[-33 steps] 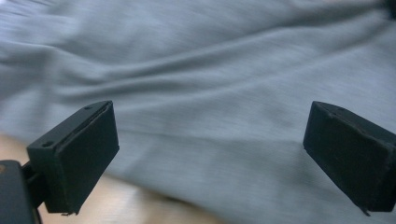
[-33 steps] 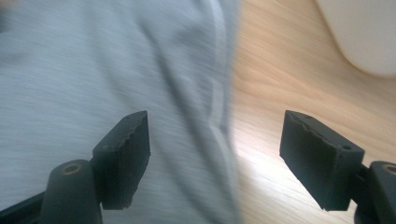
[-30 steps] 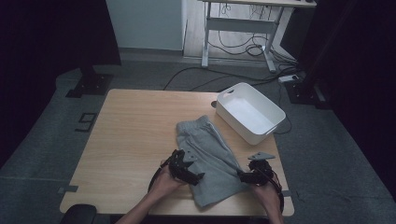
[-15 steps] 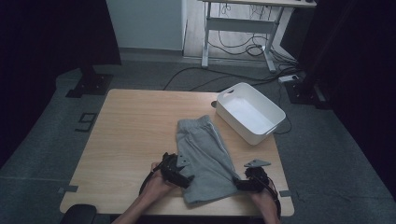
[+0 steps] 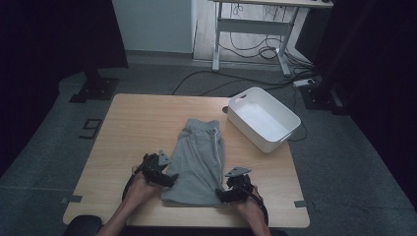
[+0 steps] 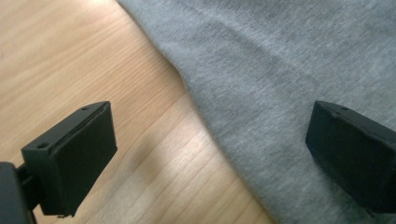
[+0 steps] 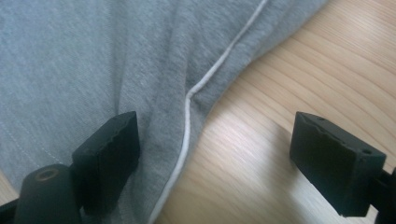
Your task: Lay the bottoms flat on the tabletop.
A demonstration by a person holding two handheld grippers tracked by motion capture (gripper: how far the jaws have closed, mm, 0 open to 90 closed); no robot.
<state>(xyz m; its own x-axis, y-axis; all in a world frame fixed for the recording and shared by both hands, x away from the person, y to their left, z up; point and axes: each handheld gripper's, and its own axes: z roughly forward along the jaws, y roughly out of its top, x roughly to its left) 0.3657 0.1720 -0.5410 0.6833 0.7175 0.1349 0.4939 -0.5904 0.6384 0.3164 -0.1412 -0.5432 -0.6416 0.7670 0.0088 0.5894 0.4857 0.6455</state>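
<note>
Grey shorts (image 5: 199,157) lie flat on the wooden table (image 5: 137,128), waistband at the far end. My left gripper (image 5: 169,179) stands open at the shorts' near left edge; in the left gripper view (image 6: 210,140) the cloth edge (image 6: 289,70) runs between the wide-apart jaws, untouched by the pads. My right gripper (image 5: 221,195) is at the near right corner. Its jaws have just been opening. In the right gripper view (image 7: 215,149) the grey cloth (image 7: 70,60) with its white-piped seam (image 7: 187,121) lies loose between them.
A white plastic bin (image 5: 263,120) stands at the table's far right corner. Bare wood lies left of the shorts and beyond them. The person's forearms come in over the near table edge. Cables and a desk frame stand on the floor behind.
Both hands moved left along the near edge. The shorts' near end swung left with them, so the garment now lies straight instead of slanting to the right.
</note>
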